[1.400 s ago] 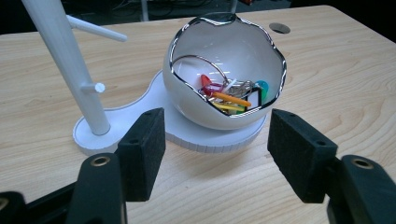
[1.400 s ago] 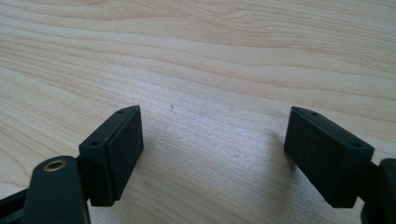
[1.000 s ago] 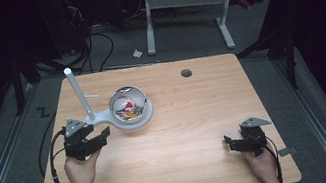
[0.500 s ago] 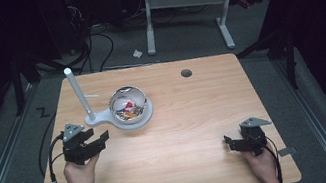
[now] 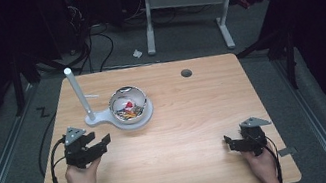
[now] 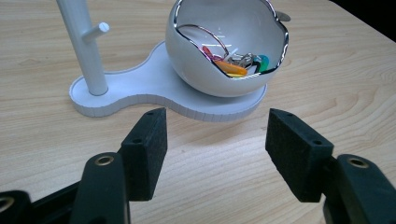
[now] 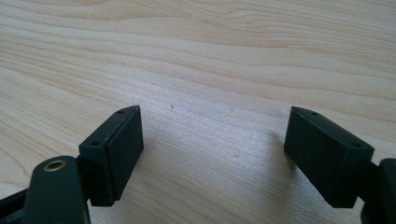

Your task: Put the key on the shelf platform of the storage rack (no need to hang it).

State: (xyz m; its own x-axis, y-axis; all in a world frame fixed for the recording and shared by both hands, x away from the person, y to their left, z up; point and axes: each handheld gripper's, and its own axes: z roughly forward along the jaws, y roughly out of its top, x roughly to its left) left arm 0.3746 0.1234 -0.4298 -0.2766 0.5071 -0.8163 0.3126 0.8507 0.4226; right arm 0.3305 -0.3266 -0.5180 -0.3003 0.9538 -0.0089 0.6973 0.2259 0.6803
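A white stand [image 5: 99,118] on the wooden table [image 5: 191,117] carries a tall pole [image 5: 77,94] with a small side peg [image 6: 98,31] and a glossy white bowl [image 5: 128,105]. Keys with coloured tags on a metal ring [image 6: 233,65] lie in the bowl [image 6: 229,51]. My left gripper [image 5: 98,139] is open just in front of the stand's base [image 6: 154,88], its jaws [image 6: 217,135] empty and pointed at the bowl. My right gripper [image 5: 228,141] rests open near the table's front right, with bare wood between its jaws [image 7: 212,135].
A small round grommet hole [image 5: 186,73] sits near the table's far edge. Beyond the table are a dark floor with cables [image 5: 91,43] and the legs of another desk [image 5: 183,4]. Bare wood lies between the two grippers.
My left gripper has drawn back slightly toward the near edge, away from the stand. The right gripper has stayed put.
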